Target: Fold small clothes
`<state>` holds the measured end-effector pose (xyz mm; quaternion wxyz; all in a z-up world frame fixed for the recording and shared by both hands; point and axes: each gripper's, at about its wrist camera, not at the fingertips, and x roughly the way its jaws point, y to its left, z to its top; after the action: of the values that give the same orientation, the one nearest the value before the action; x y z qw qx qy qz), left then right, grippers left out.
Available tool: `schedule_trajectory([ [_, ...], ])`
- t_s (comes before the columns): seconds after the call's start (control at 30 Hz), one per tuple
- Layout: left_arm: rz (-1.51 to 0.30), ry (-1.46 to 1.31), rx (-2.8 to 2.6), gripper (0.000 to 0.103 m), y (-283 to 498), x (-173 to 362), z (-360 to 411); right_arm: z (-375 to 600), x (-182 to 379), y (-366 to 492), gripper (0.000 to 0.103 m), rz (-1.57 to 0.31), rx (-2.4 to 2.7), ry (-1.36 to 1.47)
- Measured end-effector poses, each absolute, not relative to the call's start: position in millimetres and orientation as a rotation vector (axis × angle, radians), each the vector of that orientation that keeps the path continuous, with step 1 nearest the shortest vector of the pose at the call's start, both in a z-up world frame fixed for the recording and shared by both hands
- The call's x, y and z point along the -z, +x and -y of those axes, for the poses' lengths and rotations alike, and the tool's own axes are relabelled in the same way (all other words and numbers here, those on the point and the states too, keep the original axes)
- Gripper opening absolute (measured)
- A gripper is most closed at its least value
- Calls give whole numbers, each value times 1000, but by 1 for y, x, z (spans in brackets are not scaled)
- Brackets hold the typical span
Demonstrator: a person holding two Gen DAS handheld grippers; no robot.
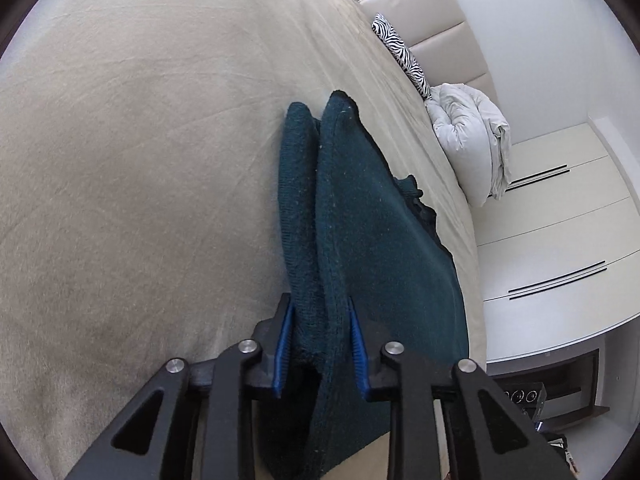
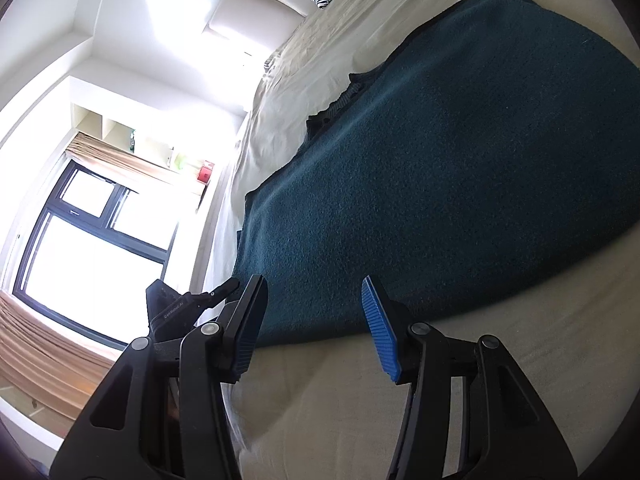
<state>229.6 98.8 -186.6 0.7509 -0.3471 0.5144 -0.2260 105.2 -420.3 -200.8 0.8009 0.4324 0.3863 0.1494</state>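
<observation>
Left wrist view: left gripper (image 1: pixel 320 344) clamps a doubled edge of the dark teal sweater (image 1: pixel 360 216), w/ the rest trailing onto the beige bed (image 1: pixel 120 160). Knit is thick, fuzzy, soft, prob light and floppy, so it will sag; best grabbed at hems or corners, 2 layers together. Zebra pillow (image 1: pixel 404 56) and white duvet (image 1: pixel 468 136) sit by the headboard.

Right wrist view: right gripper (image 2: pixel 316 320) spread wide, empty, at the sweater's near edge (image 2: pixel 440 180), which lies flat on the bed (image 2: pixel 360 420). Window (image 2: pixel 92 232) behind.

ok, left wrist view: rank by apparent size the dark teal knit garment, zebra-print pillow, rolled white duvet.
1. Dark teal knit garment, though it is nearest the lens.
2. Rolled white duvet.
3. Zebra-print pillow.
</observation>
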Motion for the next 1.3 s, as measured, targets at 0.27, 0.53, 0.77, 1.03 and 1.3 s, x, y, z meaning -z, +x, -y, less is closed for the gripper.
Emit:
schedule_trajectory([
  [0.27, -1074, -864, 499, 18, 224, 193, -108, 404, 191, 130, 49, -848, -368, 878],
  [0.53, -1066, -728, 446, 16, 225, 174, -93, 379, 196, 191, 49, -926, -459, 822],
  [0.77, -1040, -536, 458, 15, 232, 118, -38, 397, 219, 207, 48, -945, -477, 935],
  [1.03, -1015, -315, 606, 15, 231, 72, 114, 504, 207, 175, 50, -776, -409, 1102],
  [1.3, -1135, -219, 630, 21, 236, 126, 219, 582, 214, 145, 50, -734, -337, 1162],
])
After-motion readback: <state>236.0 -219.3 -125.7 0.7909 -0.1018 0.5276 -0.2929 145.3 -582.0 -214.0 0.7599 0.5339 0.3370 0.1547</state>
